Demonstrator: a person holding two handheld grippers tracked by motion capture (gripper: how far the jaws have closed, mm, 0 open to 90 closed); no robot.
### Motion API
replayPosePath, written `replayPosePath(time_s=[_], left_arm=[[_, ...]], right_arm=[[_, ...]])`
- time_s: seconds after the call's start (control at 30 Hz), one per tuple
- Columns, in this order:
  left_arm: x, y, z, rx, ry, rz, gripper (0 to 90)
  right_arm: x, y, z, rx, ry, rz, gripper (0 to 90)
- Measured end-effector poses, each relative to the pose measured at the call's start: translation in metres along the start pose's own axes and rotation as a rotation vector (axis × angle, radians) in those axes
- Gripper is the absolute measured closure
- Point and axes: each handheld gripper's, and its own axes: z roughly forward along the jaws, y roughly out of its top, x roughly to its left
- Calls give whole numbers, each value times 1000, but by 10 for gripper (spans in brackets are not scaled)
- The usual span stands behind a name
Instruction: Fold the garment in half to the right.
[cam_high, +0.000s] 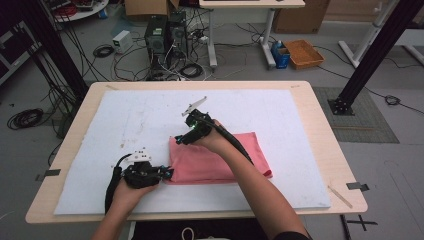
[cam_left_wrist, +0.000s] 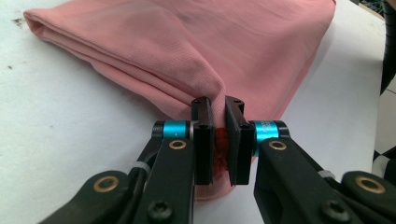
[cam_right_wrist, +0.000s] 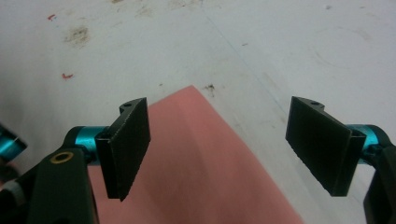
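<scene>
1. The folded pink cloth (cam_high: 220, 159) lies at centre frame of the high view, on the white mat (cam_high: 125, 125) covering the table (cam_high: 320, 125).
2. The left gripper (cam_high: 167, 173) is clamped on the cloth's lower-left corner; in the left gripper view the fabric bunches between the nearly closed jaws.
3. The right gripper (cam_high: 178, 140) hovers over the upper-left corner, jaws wide apart.
4. An orange tray (cam_high: 303, 53) at upper right stands on the floor; its contents cannot be made out.
5. No legible writing.
</scene>
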Motion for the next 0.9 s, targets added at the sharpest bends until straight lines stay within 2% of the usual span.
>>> replayPosePath(time_s=[0.1,0.23,0.3,0.37,0.4,0.43,0.47,0.53,0.7,0.9], left_arm=[[-1,1,1,2,-6,1,827],[-2,1,1,0,-5,7,827],[-3,1,1,2,-6,10,827],[-2,0,1,4,-5,10,827],[-2,0,1,4,-4,11,827],[-2,0,1,5,-2,8,827],[-2,0,1,4,-3,6,827],[-2,1,1,7,-1,11,827],[-1,0,0,6,1,11,827],[0,0,0,7,0,6,827]], right_arm=[[3,7,14,22,25,5,238],[12,14,37,67,25,-36,324],[16,13,45,94,31,-56,443],[18,10,53,132,24,-74,521],[20,11,52,133,7,-82,556],[21,11,51,138,-4,-90,630],[21,12,51,138,3,-103,729],[24,13,51,142,3,-129,819],[31,15,53,138,-14,-159,848],[34,17,55,140,-23,-154,854]])
